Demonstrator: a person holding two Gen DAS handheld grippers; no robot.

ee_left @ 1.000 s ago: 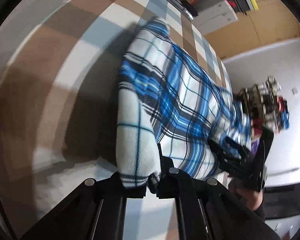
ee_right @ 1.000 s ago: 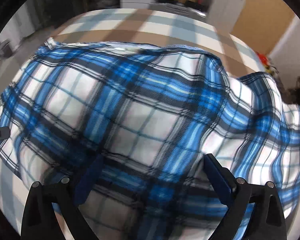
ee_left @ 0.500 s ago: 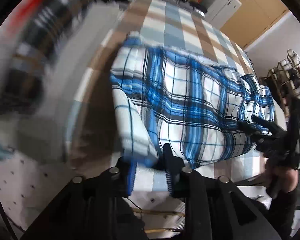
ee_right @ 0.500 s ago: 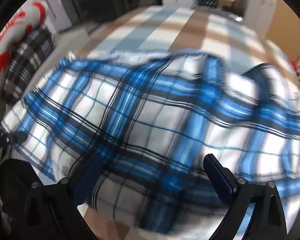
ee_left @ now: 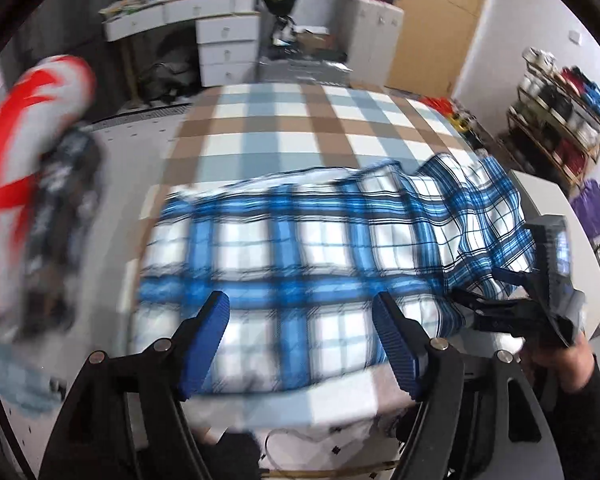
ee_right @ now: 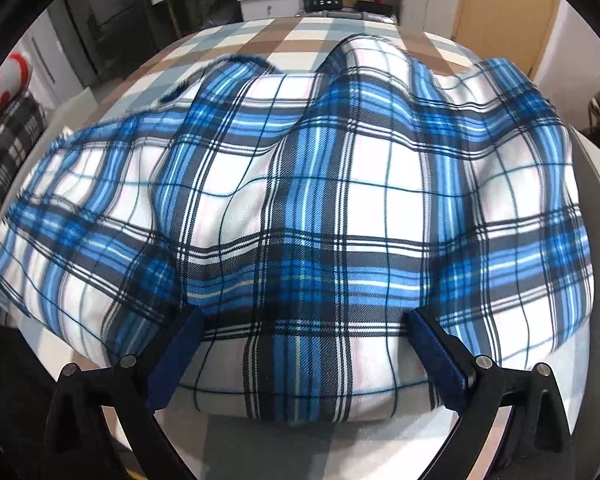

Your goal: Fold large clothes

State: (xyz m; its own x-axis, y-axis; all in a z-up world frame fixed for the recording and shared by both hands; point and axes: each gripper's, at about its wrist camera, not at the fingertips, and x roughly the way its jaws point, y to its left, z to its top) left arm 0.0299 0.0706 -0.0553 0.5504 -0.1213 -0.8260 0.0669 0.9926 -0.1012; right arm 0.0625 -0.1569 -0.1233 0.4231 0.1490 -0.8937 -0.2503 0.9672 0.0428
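Note:
A large blue, white and black plaid cloth [ee_left: 300, 256] lies folded and rumpled on a table covered with a brown, blue and white check tablecloth [ee_left: 300, 120]. It fills the right wrist view [ee_right: 320, 208]. My left gripper [ee_left: 300, 324] is open and empty over the cloth's near edge. My right gripper [ee_right: 304, 328] is open, its fingers either side of the cloth's near edge, holding nothing. It also shows at the right of the left wrist view [ee_left: 512, 300], at the cloth's right end.
A red and white cloth with a dark plaid one [ee_left: 32, 200] lies at the left. White drawers [ee_left: 228, 44] and cabinets [ee_left: 374, 40] stand behind the table. A rack of items [ee_left: 560, 120] is at the right.
My left gripper has let go of the cloth's edge and opened. The cloth has dropped flat onto the table. My right gripper has stayed open near the front edge.

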